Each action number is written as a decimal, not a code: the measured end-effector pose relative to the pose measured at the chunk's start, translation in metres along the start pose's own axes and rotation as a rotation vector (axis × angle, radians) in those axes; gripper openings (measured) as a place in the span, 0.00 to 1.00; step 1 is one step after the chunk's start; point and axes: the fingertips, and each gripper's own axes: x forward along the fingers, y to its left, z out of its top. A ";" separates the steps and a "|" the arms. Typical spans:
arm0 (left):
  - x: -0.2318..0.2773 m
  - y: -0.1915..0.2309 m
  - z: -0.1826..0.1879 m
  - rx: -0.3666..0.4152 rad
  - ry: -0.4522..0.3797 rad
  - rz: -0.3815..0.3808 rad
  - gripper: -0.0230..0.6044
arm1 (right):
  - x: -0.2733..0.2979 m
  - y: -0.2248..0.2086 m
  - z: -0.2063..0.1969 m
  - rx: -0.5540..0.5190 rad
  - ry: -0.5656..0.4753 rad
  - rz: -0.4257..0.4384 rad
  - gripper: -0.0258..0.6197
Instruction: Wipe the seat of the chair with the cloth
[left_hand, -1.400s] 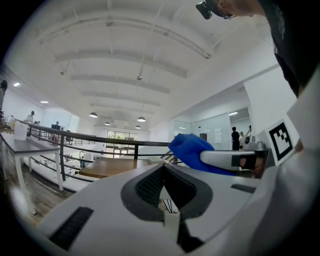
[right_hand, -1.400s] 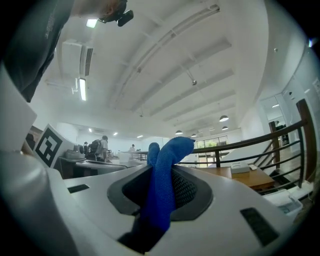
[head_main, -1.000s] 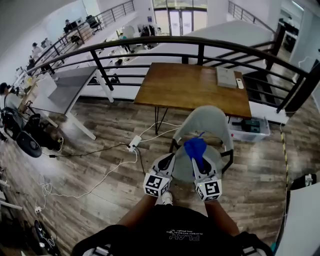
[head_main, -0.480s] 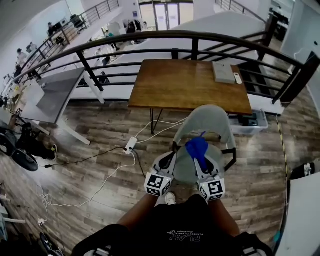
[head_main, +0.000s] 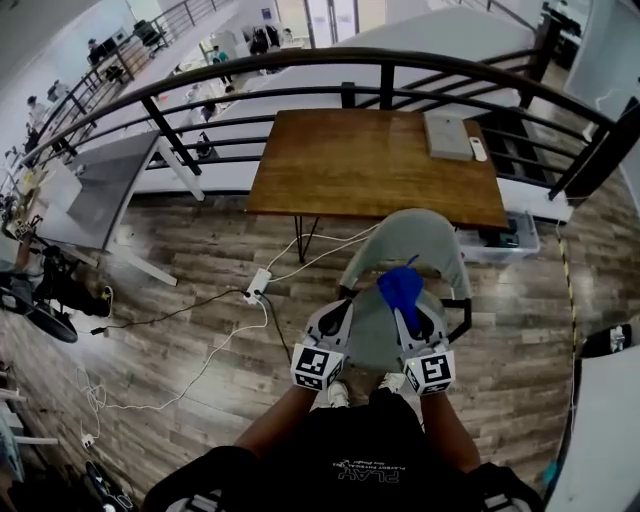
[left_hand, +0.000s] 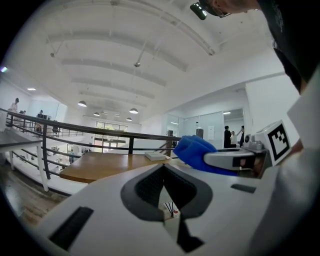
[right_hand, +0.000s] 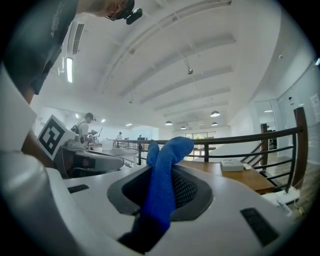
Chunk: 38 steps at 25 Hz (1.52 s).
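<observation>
A grey chair (head_main: 408, 244) stands just ahead of me, its seat (head_main: 372, 335) below both grippers in the head view. My right gripper (head_main: 405, 310) is shut on a blue cloth (head_main: 400, 286) that sticks up above the seat; in the right gripper view the cloth (right_hand: 162, 187) fills the gap between the jaws of that gripper (right_hand: 165, 172). My left gripper (head_main: 338, 312) hovers beside it over the seat's left side. Seen in its own view, the left gripper (left_hand: 164, 169) has its jaws closed together with nothing between them, and the cloth (left_hand: 196, 149) shows to its right.
A wooden table (head_main: 360, 170) with a grey flat box (head_main: 448, 135) stands behind the chair, against a black railing (head_main: 300, 60). White cables and a power strip (head_main: 258, 282) lie on the wood floor at the left. A plastic bin (head_main: 500, 240) sits right of the chair.
The head view has drifted slightly and the chair sits a little closer. Both grippers keep much the same pose over the seat, the cloth staying in the right one.
</observation>
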 end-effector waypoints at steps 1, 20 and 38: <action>0.006 -0.002 -0.001 0.002 0.005 0.006 0.04 | 0.002 -0.007 -0.001 0.002 0.001 0.003 0.18; 0.097 -0.015 -0.073 -0.056 0.128 0.144 0.04 | 0.040 -0.075 -0.082 0.078 0.124 0.171 0.18; 0.140 0.003 -0.203 -0.138 0.224 0.036 0.04 | 0.085 -0.075 -0.225 0.182 0.271 0.043 0.18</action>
